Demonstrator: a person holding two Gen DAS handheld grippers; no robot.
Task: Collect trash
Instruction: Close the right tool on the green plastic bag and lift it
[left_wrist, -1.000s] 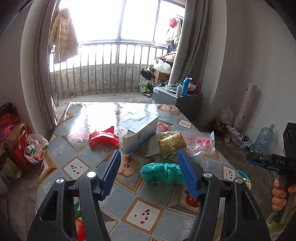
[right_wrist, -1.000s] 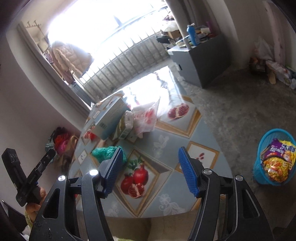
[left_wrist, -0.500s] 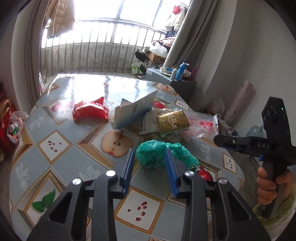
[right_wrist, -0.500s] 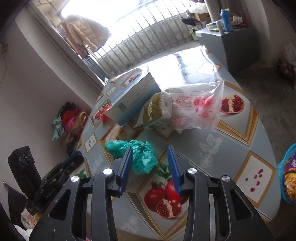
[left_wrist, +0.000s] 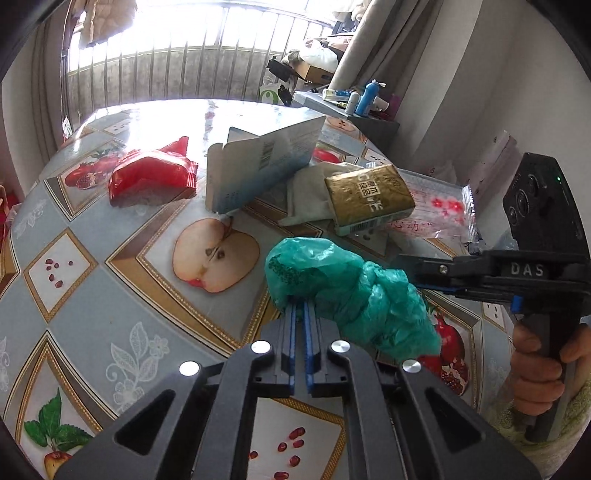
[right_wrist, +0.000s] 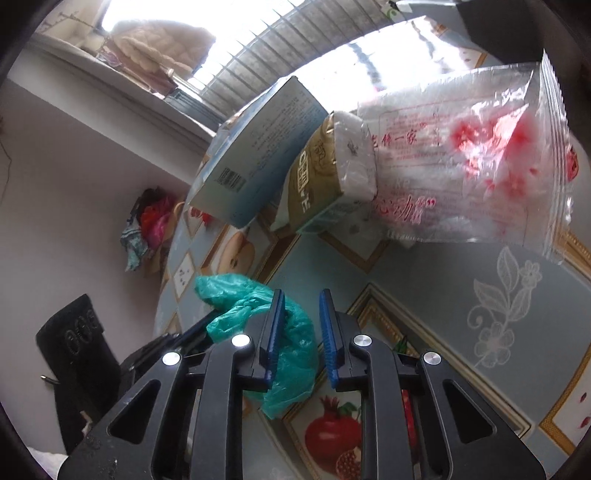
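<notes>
The left gripper (left_wrist: 302, 308) is pinched down tight on the near edge of the green bag (left_wrist: 347, 291), its blue pads almost meeting with thin plastic caught between them, and the bag lies crumpled on the table (left_wrist: 92, 236) near its front edge, just ahead of the carton (left_wrist: 369, 197) and the clear bag (left_wrist: 439, 210). From the right wrist view, the right gripper (right_wrist: 301, 319) sits with its jaws parted; the green bag (right_wrist: 258, 314) bulges beside and in front of the left pad, but the gap itself shows mostly tabletop, so nothing is gripped there. The step looks like opening or lifting the bag with two hands, and it is early going: the red packet (left_wrist: 151, 177), the box (left_wrist: 258, 162) and the rest sit uncollected. To do this well, the left hold should stay firm, since a thin film pinched at one edge may slip out if pulled sharply. The right gripper wants to slide in toward the bunched plastic so a real fold lands between the pads, not just a wisp, then close fully before any pull. Pulling the two grips gently apart, and slightly upward off the table, should spread the mouth without tearing. One hazard: the right gripper passes close to the left one, so the approach should come from the far side of the bag to avoid a knock.
</notes>
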